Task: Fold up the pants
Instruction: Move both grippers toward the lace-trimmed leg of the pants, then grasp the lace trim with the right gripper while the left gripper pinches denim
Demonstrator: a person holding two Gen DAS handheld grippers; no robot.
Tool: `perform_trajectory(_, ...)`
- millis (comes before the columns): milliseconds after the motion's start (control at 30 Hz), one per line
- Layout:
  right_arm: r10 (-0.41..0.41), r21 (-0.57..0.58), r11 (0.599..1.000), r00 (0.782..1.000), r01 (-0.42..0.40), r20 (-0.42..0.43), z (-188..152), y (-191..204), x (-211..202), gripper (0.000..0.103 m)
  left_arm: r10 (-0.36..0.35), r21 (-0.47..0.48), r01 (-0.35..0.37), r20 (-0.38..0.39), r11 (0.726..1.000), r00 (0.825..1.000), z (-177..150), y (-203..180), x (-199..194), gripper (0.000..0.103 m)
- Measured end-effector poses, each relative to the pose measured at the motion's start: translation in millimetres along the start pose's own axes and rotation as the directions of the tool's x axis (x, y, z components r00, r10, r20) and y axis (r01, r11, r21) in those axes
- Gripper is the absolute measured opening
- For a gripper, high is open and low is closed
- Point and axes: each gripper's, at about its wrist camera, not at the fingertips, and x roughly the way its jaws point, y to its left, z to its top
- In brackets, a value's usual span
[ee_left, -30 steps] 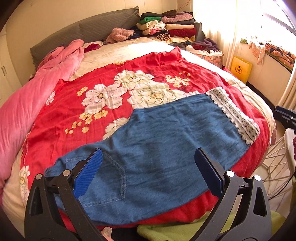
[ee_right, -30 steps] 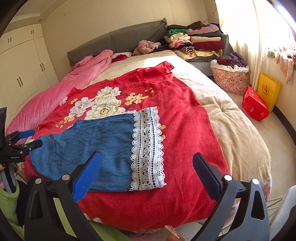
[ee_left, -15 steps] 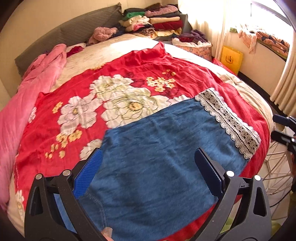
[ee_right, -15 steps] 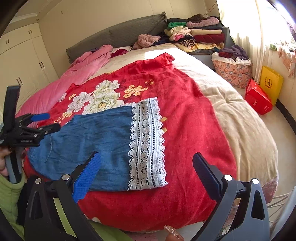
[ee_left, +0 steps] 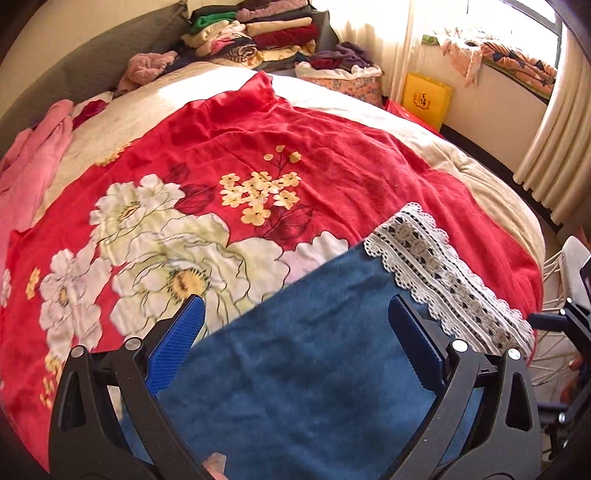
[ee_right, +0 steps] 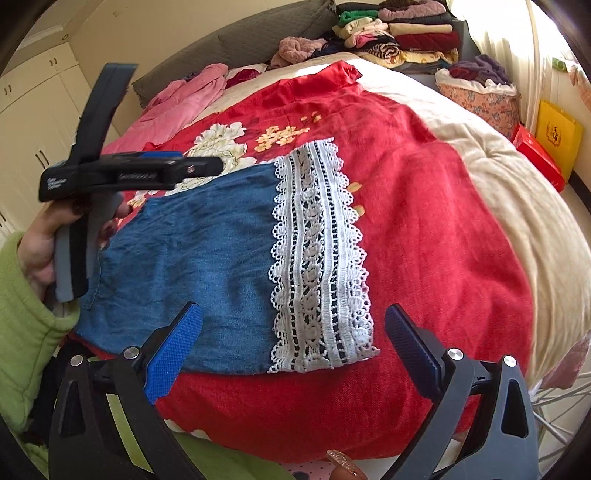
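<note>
Blue denim pants (ee_right: 199,258) with a white lace hem (ee_right: 317,258) lie flat on a red floral blanket (ee_right: 424,206). My left gripper (ee_left: 295,325) is open and empty, hovering over the pants' far edge (ee_left: 314,369), with the lace hem (ee_left: 443,280) to its right. It also shows in the right wrist view (ee_right: 147,170), held above the pants' left part. My right gripper (ee_right: 291,328) is open and empty, just above the near edge of the pants by the lace hem.
The blanket (ee_left: 332,155) covers a round bed with a cream quilt (ee_right: 517,177). A pink duvet (ee_right: 177,107) lies at the far left. Folded clothes (ee_right: 399,33) are stacked at the head. A laundry basket (ee_right: 480,96), a yellow bag (ee_right: 557,136) and a red box (ee_right: 539,155) stand right of the bed.
My left gripper has moved forward and to the right over the pants, toward the lace hem. My right gripper has come lower and closer to the pants' near edge. Both stay open.
</note>
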Motion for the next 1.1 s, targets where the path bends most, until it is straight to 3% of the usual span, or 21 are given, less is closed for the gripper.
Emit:
perform_trajectory(200, 0.022, 0.088, 0.996, 1.000, -0.021, -0.005, -0.8, -12.1, 17.0, 0.098, -0.082, 0.006, 0.082, -0.089, 0.997, 0.993, 13.4, -6.6, 41.9, 0.093)
perform_trajectory(267, 0.034, 0.095, 0.995, 0.999, -0.034, 0.009, -0.6, -12.4, 16.4, 0.097, -0.116, -0.018, 0.115, -0.119, 0.993, 0.986, 13.7, -6.6, 54.2, 0.089)
perform_trajectory(300, 0.039, 0.088, 0.995, 0.999, -0.040, 0.015, -0.2, -11.2, 15.1, 0.092, -0.129, -0.029, 0.127, -0.131, 0.992, 0.983, 12.6, -6.7, 60.5, 0.080)
perform_trajectory(333, 0.049, 0.074, 0.996, 0.999, -0.050, 0.016, -0.3, -8.7, 14.1, 0.073, -0.145, -0.035, 0.142, -0.142, 0.989, 0.979, 11.0, -7.5, 65.5, 0.070)
perform_trajectory(433, 0.038, 0.032, 0.999, 0.999, -0.038, 0.005, -0.8, -2.5, 17.3, 0.072, -0.144, -0.013, 0.144, -0.141, 0.990, 0.980, 7.2, -12.9, 68.1, 0.061)
perform_trajectory(600, 0.038, 0.060, 0.997, 0.999, -0.038, -0.004, -0.2, -8.1, 27.6, 0.072, -0.173, 0.002, 0.175, -0.125, 0.985, 0.977, 6.5, -16.9, 64.2, 0.062)
perform_trajectory(667, 0.051, 0.038, 0.998, 0.999, -0.051, -0.001, 1.5, -3.1, 25.7, 0.067, -0.165, 0.010, 0.168, -0.118, 0.986, 0.979, 5.5, -19.0, 66.2, 0.062)
perform_trajectory(867, 0.065, 0.011, 0.998, 0.998, -0.064, -0.024, 5.9, 2.2, 39.1, 0.059, -0.159, 0.049, 0.164, -0.091, 0.985, 0.983, 2.4, -32.0, 58.0, 0.015)
perform_trajectory(933, 0.056, 0.007, 0.998, 0.998, -0.056, -0.031, 8.3, 4.4, 42.7, 0.047, -0.145, 0.070, 0.152, -0.089, 0.986, 0.985, 0.3, -35.7, 58.3, 0.009)
perform_trajectory(967, 0.077, -0.006, 0.997, 0.997, -0.077, -0.032, 9.6, 7.9, 41.5, 0.027, -0.140, 0.076, 0.147, -0.086, 0.986, 0.986, -1.3, -36.0, 57.8, 0.008)
perform_trajectory(1100, 0.102, -0.073, 0.992, 0.995, -0.104, -0.022, 13.2, 27.0, 32.1, 0.027, -0.182, 0.020, 0.183, -0.054, 0.983, 0.982, -6.3, -27.3, 50.8, 0.004)
